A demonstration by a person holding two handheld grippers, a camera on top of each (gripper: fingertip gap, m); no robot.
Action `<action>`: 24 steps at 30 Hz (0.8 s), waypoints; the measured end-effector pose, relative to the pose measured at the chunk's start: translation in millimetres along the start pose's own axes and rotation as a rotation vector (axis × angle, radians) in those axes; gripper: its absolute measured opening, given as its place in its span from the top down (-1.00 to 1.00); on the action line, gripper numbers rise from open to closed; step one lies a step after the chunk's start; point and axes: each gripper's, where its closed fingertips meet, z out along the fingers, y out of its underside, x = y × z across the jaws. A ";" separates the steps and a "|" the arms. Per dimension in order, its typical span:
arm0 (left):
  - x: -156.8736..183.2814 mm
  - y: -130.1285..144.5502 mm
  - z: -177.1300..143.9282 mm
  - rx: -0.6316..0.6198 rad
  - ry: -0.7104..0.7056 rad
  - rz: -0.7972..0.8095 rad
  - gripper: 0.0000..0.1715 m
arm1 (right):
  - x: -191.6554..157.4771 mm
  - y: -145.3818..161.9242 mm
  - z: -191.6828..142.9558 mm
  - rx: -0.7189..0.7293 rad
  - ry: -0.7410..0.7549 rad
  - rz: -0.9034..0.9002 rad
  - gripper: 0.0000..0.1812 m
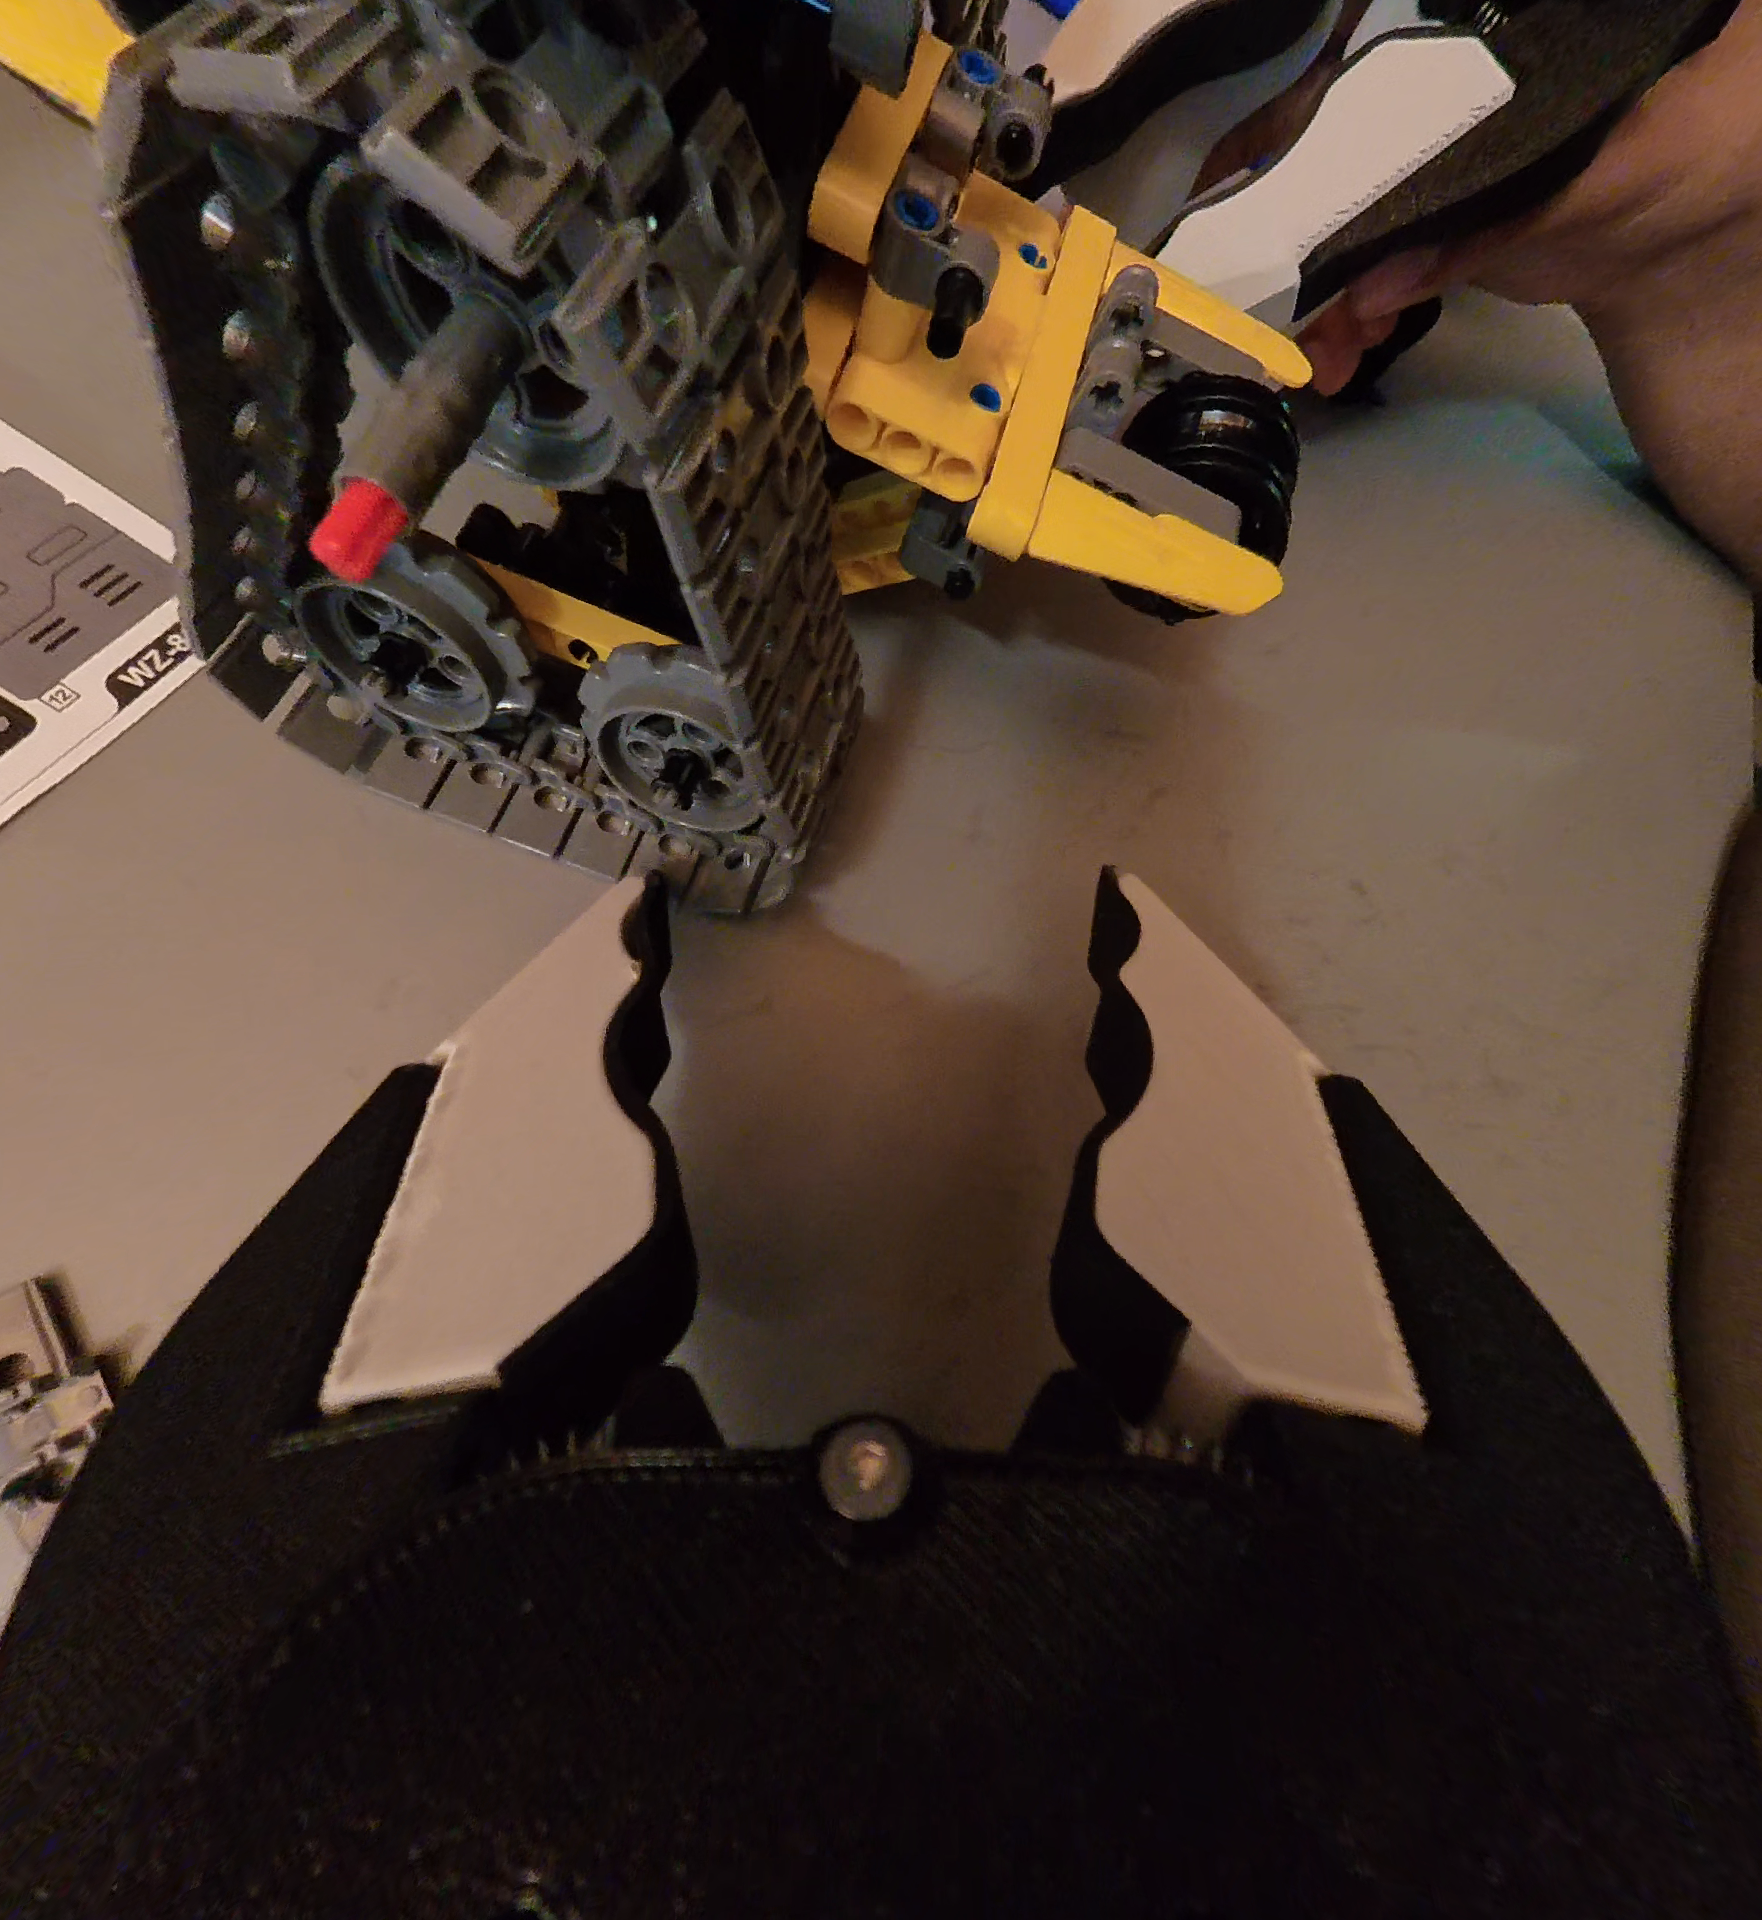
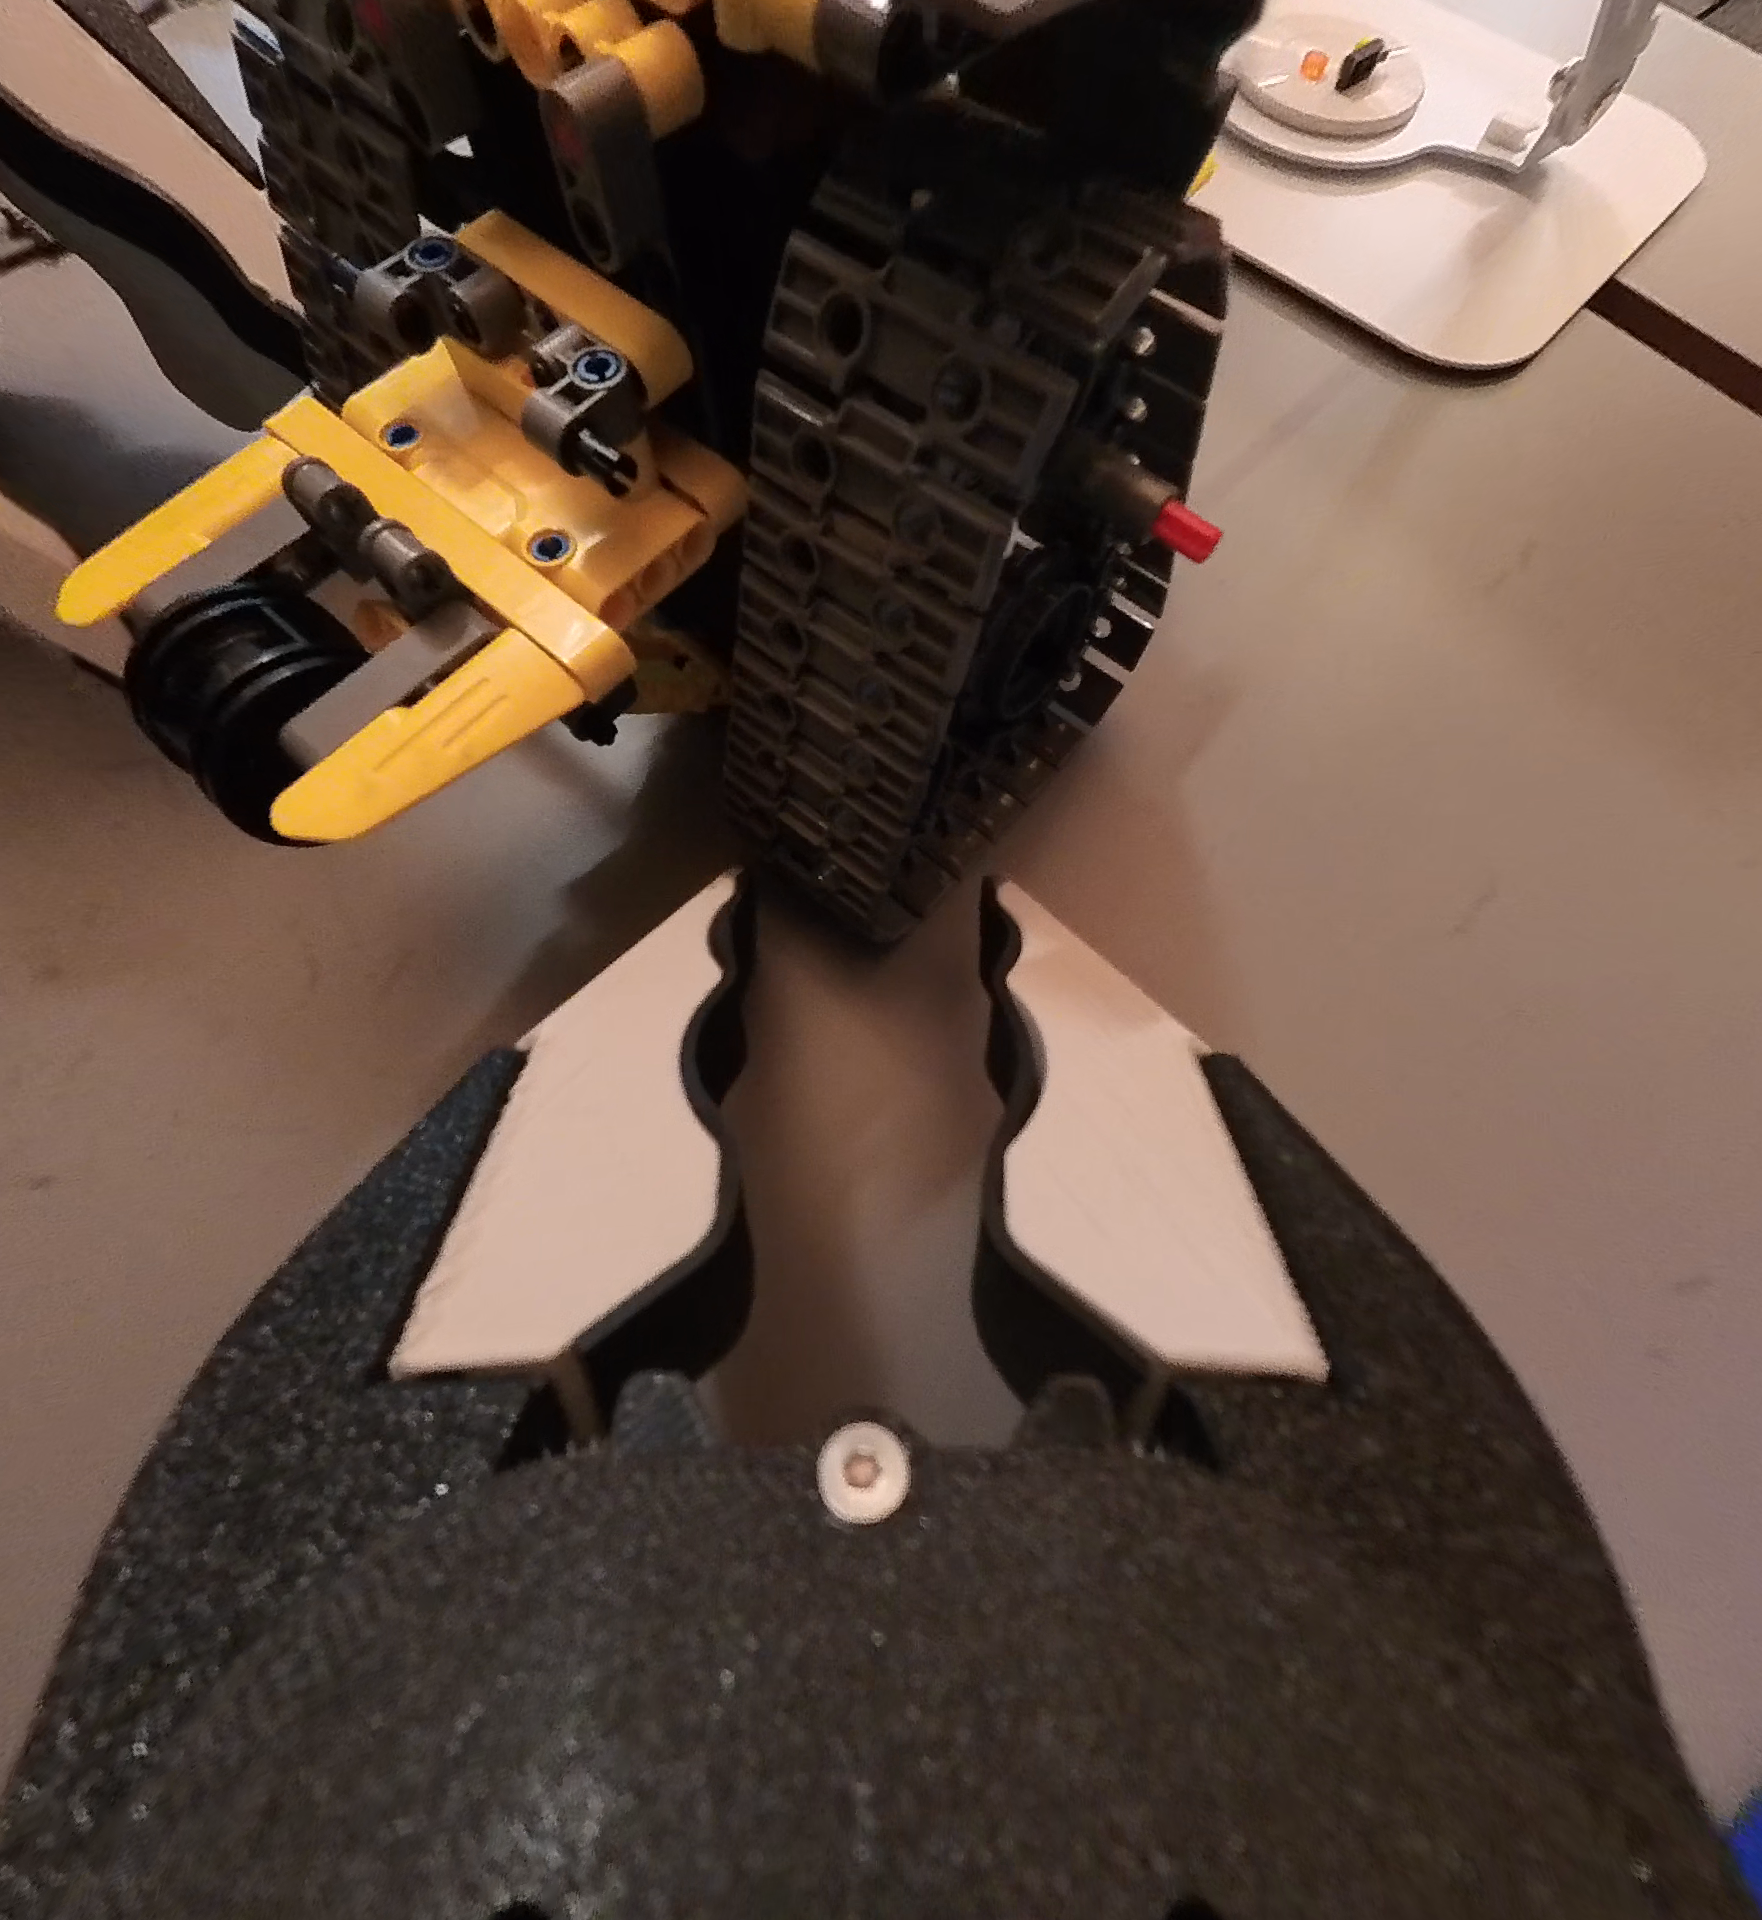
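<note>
While the yellow-and-grey tracked brick model (image 1: 565,436) stands tipped up on the grey table (image 1: 1272,935), left gripper (image 1: 872,883) and right gripper (image 2: 864,894) flank its track ends, jaws parted, gripping nothing.

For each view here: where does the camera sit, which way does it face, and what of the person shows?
Left wrist view: on the left gripper, facing a tracked brick model on the table; a hand shows top right.
Right wrist view: on the right gripper, facing the model's track; no body part shows.
Shared: model, red pin, black wheel.
</note>
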 end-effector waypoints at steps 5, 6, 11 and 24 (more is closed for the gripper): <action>-3.2 1.2 -1.2 -0.002 0.005 -0.041 0.06 | -1.9 2.4 1.6 -0.017 -0.008 -0.004 0.53; -3.9 1.1 -1.1 -0.002 0.000 -0.042 0.04 | -2.3 2.5 1.7 -0.017 -0.009 -0.007 0.53; -1.6 -0.7 1.0 0.003 0.006 -0.051 -0.02 | -6.5 4.8 3.6 -0.034 -0.023 -0.026 0.53; 17.7 -1.7 5.8 0.003 0.085 -0.059 -0.30 | 5.3 5.6 -4.2 -0.005 -0.102 0.152 0.51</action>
